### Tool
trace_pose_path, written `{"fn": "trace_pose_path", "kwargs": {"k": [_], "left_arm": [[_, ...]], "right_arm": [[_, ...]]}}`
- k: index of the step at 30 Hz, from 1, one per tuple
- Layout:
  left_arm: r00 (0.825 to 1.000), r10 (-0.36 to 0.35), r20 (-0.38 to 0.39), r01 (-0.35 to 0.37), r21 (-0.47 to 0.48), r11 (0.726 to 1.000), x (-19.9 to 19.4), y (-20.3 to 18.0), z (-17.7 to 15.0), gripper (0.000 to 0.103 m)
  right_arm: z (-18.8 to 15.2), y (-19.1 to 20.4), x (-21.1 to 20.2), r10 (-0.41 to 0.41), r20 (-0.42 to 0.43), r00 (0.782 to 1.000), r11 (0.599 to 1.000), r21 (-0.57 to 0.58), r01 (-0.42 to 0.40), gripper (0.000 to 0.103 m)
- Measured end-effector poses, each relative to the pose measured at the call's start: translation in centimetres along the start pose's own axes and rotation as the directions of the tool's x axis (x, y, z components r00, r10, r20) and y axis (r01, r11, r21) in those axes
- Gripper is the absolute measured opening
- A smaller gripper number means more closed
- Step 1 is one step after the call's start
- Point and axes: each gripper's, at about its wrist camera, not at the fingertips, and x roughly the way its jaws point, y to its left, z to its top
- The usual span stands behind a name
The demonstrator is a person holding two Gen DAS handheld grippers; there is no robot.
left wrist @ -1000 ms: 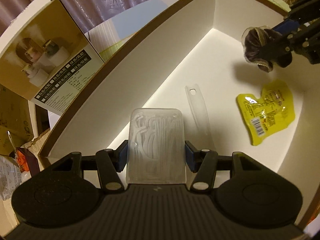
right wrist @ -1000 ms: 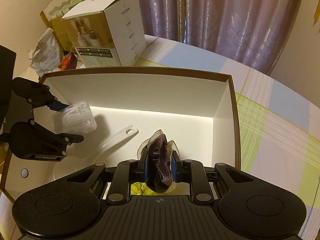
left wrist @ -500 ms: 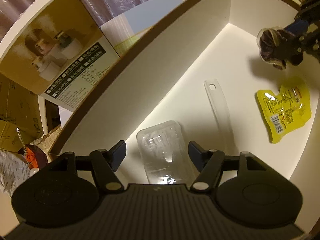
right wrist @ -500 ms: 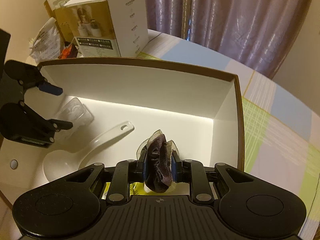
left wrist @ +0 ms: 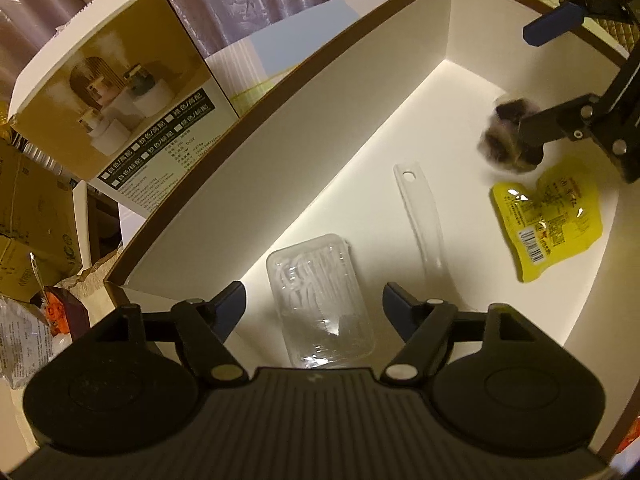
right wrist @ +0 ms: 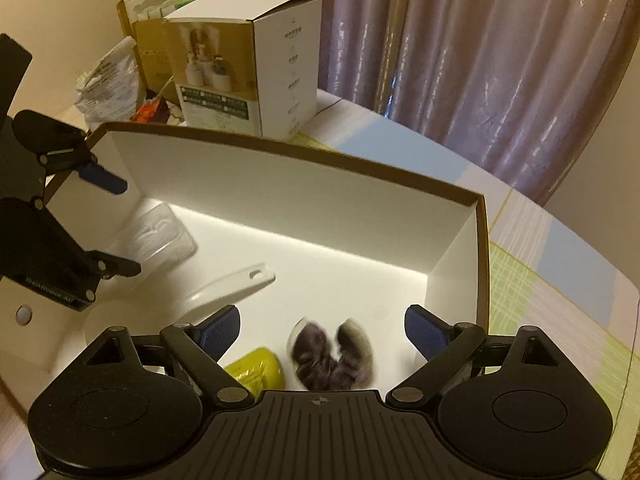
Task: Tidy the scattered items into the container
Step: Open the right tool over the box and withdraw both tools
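Both grippers are hanging over the white box (right wrist: pixel 280 184), and four items are lying on its floor: the floss case (left wrist: pixel 320 296), the spoon (left wrist: pixel 420 208), the yellow packet (left wrist: pixel 548 216) and the blurred, seemingly dropping scrunchie (right wrist: pixel 332 356). The left gripper (left wrist: pixel 312 304) is opening with the case lying free between its jaws, and the right gripper (right wrist: pixel 322 324) is opening wide above the scrunchie, gripping nothing. No loose item is showing outside the box, so the tidying is looking nearly finished.

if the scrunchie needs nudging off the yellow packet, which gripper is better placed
Right, probably. The right gripper hangs directly over the purple scrunchie, jaws opening, pads clear of it. The left gripper, also opening, sits at the box's far end over the clear floss-pick case.
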Motion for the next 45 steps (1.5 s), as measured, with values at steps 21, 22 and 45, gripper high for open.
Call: {"fn": "trace_pose_path", "kwargs": {"k": [21,22,45], "left_arm": [[1.000,0.017,-0.002,-0.017,-0.068,0.998,-5.1,-2.8,-0.7,0.095],[1.000,0.017,0.002,-0.017,-0.068,0.998,-5.6,-3.0,-0.7,0.096],[0.996,0.058,0.075,-0.055,-0.049,0.997,-14.0,-6.6,-3.3,0.099]], "right_arm": [[-2.6,1.1,-5.0,-0.050,-0.038,0.998,0.999,0.000,0.050,0.095],[-2.7,1.2,-5.2,-0.057,-0.039,0.998,0.998,-0.004,0.057,0.094],[-4.7,4.0,-12.6,-0.066,0.025,0.997,0.997,0.038,0.065,0.095]]}}
